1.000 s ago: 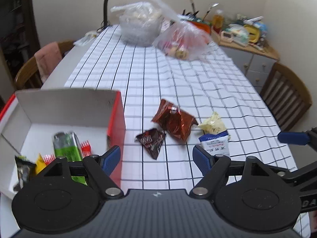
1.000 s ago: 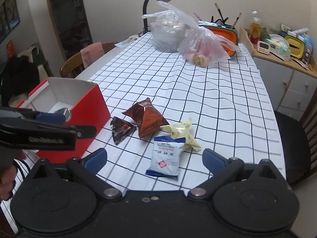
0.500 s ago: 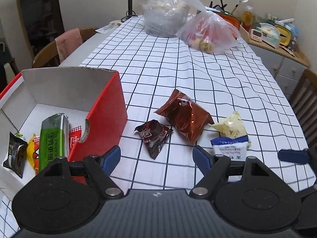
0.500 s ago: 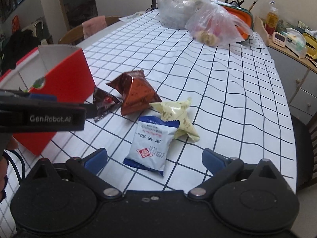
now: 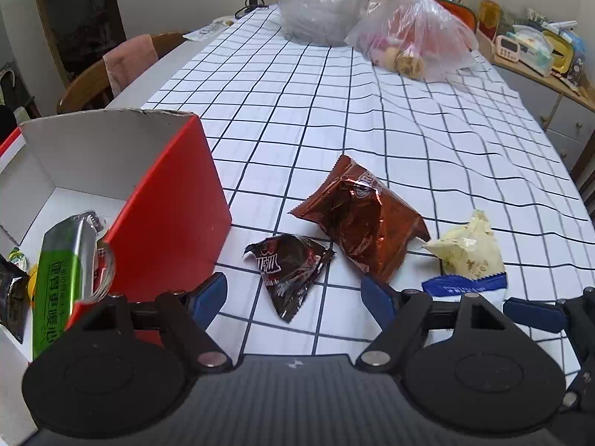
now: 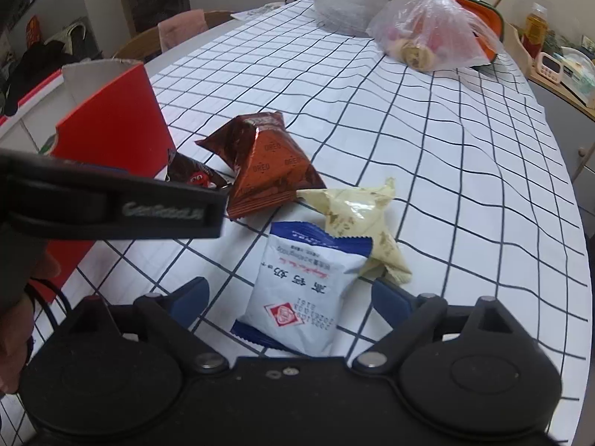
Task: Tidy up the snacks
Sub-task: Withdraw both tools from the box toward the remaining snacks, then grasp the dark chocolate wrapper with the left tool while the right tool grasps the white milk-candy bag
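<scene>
Pickup step, both hands. Right gripper [image 6: 286, 299]: fingers closing around white-blue packet [image 6: 303, 290] at near worktop edge, not gripping yet. Left gripper [image 5: 293, 297]: fingers wide, empty, astride dark wrapper [image 5: 288, 267] by red box [image 5: 174, 212]. Next: pinch, lift, drop in box. Brown bag [image 5: 362, 215] and cream packet [image 5: 466, 249] wait behind.

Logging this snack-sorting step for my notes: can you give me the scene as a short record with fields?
surface: checked tablecloth
box: red box, left, open, green packet inside
loose snacks: dark packet, brown packet, yellow packet, white packet
left hand-held gripper: open around the dark packet
right hand-held gripper: closing, white packet between jaws, not yet pressed
</scene>
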`<state>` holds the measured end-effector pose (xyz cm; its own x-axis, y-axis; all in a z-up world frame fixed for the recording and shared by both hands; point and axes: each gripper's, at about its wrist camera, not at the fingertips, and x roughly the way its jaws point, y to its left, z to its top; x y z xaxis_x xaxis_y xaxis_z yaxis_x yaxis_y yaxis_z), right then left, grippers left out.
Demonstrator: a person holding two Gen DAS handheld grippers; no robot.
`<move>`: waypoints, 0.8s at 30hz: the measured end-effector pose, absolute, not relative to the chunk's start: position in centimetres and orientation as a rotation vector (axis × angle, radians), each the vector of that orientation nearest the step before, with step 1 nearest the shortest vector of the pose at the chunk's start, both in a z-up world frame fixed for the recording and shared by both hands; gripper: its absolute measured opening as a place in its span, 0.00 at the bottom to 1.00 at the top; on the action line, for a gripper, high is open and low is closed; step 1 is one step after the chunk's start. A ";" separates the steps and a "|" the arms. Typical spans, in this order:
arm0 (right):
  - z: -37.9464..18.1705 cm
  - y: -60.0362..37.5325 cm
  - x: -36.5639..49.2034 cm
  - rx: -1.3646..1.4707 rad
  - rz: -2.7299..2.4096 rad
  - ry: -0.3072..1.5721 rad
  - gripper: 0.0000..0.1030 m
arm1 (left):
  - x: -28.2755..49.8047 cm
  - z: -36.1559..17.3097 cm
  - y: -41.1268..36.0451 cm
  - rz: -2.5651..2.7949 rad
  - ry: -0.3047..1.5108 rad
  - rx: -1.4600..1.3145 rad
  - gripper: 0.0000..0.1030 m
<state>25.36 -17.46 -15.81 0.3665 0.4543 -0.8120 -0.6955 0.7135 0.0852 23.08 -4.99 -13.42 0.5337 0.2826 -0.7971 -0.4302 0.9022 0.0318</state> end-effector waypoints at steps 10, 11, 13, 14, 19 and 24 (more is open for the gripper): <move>-16.7 -17.0 26.3 -0.299 0.724 0.957 0.82 | 25.0 -14.8 -4.2 0.419 0.953 -0.162 0.66; -16.8 -17.0 26.3 -0.299 0.725 0.960 0.82 | 25.1 -14.9 -4.1 0.416 0.955 -0.166 0.65; -16.9 -16.8 26.3 -0.302 0.723 0.964 0.75 | 25.3 -15.1 -3.8 0.414 0.961 -0.176 0.58; -16.9 -16.8 26.3 -0.301 0.722 0.967 0.74 | 25.4 -15.2 -3.7 0.416 0.963 -0.181 0.57; -16.9 -16.7 26.2 -0.302 0.711 0.959 0.70 | 25.7 -15.5 -3.4 0.407 0.971 -0.177 0.47; -16.8 -16.9 26.2 -0.296 0.708 0.953 0.58 | 25.6 -15.6 -3.5 0.398 0.963 -0.163 0.41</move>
<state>26.22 -16.92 -16.76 0.3791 0.4193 -0.8249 -0.6682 0.7407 0.0694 25.64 -3.45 -15.57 0.5058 0.2571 -0.8235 -0.3999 0.9157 0.0403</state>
